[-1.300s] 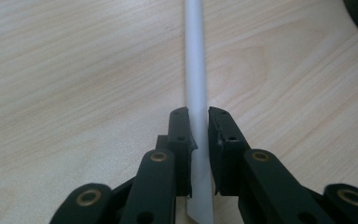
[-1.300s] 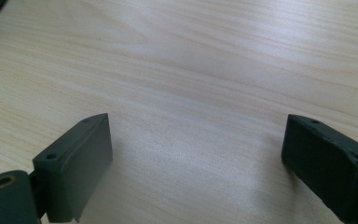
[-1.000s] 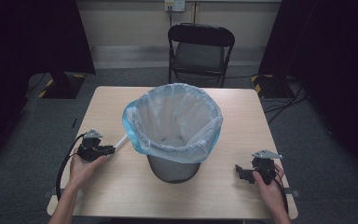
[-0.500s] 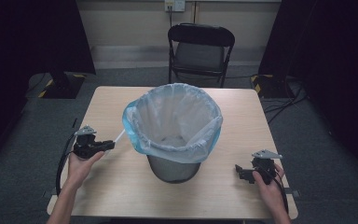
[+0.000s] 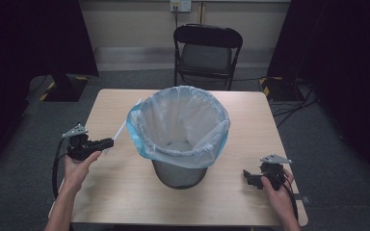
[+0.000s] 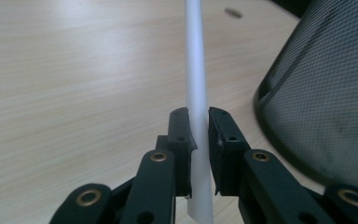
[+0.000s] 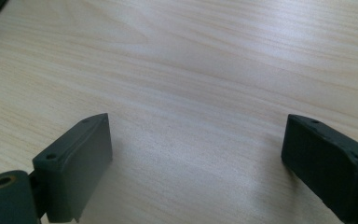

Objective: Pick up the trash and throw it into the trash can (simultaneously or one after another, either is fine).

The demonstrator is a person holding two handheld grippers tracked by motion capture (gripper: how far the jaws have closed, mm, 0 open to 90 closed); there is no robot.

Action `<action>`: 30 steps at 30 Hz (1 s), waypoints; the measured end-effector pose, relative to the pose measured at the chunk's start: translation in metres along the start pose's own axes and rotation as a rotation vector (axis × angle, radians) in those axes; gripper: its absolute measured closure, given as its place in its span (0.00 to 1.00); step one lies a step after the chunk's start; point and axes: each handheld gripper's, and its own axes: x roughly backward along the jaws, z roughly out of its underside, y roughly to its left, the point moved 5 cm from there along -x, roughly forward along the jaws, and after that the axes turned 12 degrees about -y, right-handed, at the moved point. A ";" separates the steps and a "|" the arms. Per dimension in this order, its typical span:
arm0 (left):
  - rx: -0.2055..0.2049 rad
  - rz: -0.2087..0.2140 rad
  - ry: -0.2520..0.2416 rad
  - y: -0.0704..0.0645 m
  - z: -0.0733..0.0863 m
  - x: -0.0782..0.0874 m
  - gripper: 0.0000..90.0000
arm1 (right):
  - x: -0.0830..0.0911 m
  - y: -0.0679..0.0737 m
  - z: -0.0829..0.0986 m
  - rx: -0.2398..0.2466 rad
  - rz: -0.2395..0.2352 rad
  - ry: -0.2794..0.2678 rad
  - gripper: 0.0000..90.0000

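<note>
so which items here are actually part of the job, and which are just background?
In the job:
- white straw, clamped in the left gripper
- mesh bin with its blue liner, the likely place for the straw
- table it all sits on

Just about:
- right gripper, open, idle over bare wood
- black folding chair behind the table
- cables on the floor

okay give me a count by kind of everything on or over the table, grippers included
Grippers: 2, left gripper and right gripper
Bins: 1, mesh bin
Bin liners: 1, blue liner
Straws: 1, white straw, clamped in the left gripper
Total: 5
</note>
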 end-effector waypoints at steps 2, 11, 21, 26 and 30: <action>0.001 0.011 -0.014 -0.004 -0.004 0.001 0.89 | 0.000 0.000 0.000 0.001 0.000 0.000 0.09; -0.025 0.001 -0.052 -0.008 -0.016 0.006 0.89 | 0.000 0.000 0.000 0.000 0.000 0.000 0.09; -0.029 0.013 -0.117 -0.009 -0.037 0.005 0.89 | 0.000 0.000 0.000 0.000 0.001 0.000 0.09; -0.040 0.027 -0.155 -0.013 -0.052 0.007 0.89 | 0.000 0.000 0.000 0.000 0.001 0.000 0.09; -0.039 0.046 -0.203 -0.018 -0.068 0.010 0.89 | 0.000 0.000 0.000 0.000 0.001 0.000 0.09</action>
